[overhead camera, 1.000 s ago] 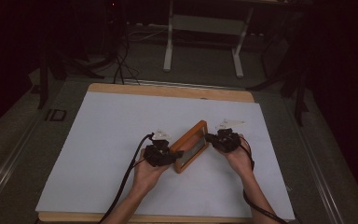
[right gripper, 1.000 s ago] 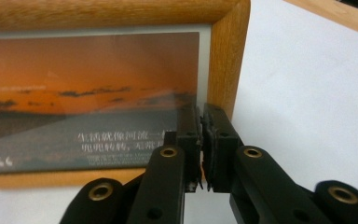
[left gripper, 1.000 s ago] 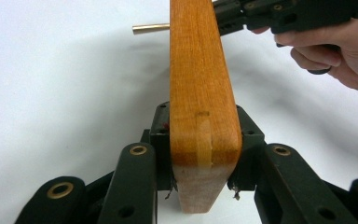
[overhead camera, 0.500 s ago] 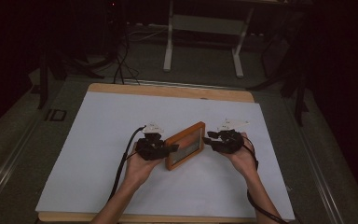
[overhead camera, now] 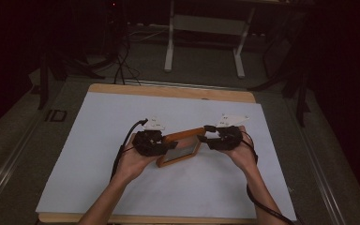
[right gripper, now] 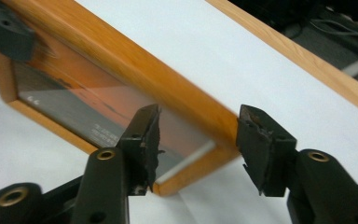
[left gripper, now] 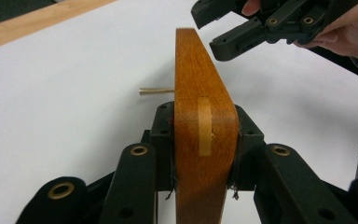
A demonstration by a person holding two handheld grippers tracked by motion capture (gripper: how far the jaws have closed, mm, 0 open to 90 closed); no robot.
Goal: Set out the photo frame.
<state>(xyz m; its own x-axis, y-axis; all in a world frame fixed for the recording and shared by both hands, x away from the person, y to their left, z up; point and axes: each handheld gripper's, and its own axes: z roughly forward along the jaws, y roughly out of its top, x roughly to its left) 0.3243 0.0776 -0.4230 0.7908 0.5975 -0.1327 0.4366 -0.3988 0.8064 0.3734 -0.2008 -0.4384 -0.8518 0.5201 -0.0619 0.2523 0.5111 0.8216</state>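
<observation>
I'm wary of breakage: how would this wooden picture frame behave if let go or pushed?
The picture frame is probably stiff, being solid wood. Its glazed front looks fragile. Held on edge by the left gripper, narrow as it is, it would likely tip if released.

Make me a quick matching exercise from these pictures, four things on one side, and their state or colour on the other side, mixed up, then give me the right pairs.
Things:
1. left hand-held gripper
2. right hand-held gripper
3. wooden picture frame
4. table cover

States or colours:
A. plain white, lying flat
B. jaws open, astride the frame's corner
C. orange-brown, raised on edge
D. jaws shut on the frame's end

Pairs: 1-D, 2-B, 3-C, 4-A
</observation>
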